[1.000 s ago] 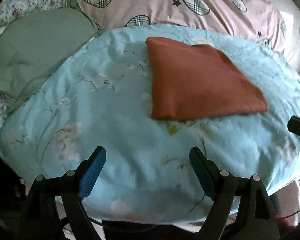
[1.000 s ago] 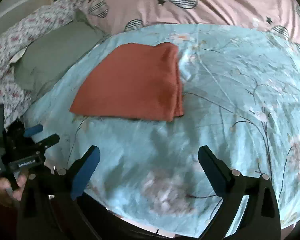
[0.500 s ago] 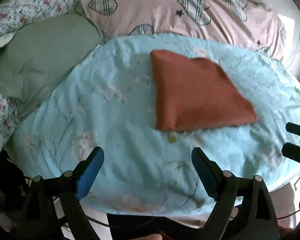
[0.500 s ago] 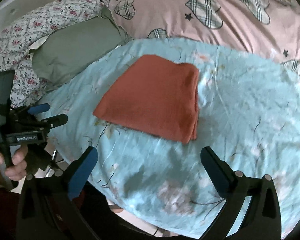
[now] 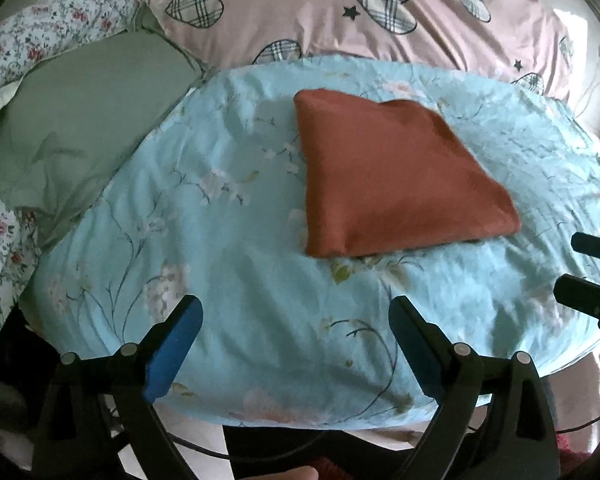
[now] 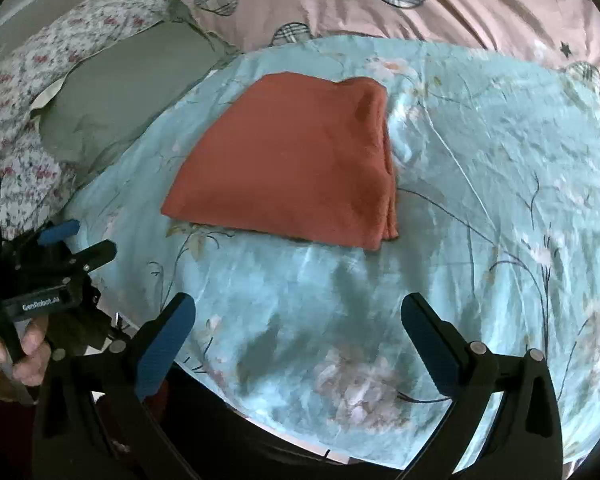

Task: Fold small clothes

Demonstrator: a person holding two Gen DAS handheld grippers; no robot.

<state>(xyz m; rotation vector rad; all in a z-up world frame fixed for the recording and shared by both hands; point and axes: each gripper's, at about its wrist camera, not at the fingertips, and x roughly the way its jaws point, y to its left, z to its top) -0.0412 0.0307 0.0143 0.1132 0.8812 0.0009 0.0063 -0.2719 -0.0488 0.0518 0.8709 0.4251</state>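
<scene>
A rust-orange folded cloth [image 5: 392, 172] lies flat on the light-blue floral sheet [image 5: 240, 260]; it also shows in the right wrist view [image 6: 296, 160], with its stacked edges on the right side. My left gripper [image 5: 296, 312] is open and empty, held back above the sheet's near edge, well short of the cloth. My right gripper [image 6: 300, 312] is open and empty, also held back above the near edge. The left gripper [image 6: 60, 252] shows at the left of the right wrist view, held in a hand.
A pink quilt with plaid hearts [image 5: 360, 12] lies behind the sheet. A grey-green pillow [image 5: 80, 120] and floral bedding [image 5: 40, 32] lie at the left. The sheet's near edge drops off below both grippers.
Both grippers have drawn back and risen from the cloth, so the cloth looks smaller and farther. The cloth lies as it did. Both grippers stay open.
</scene>
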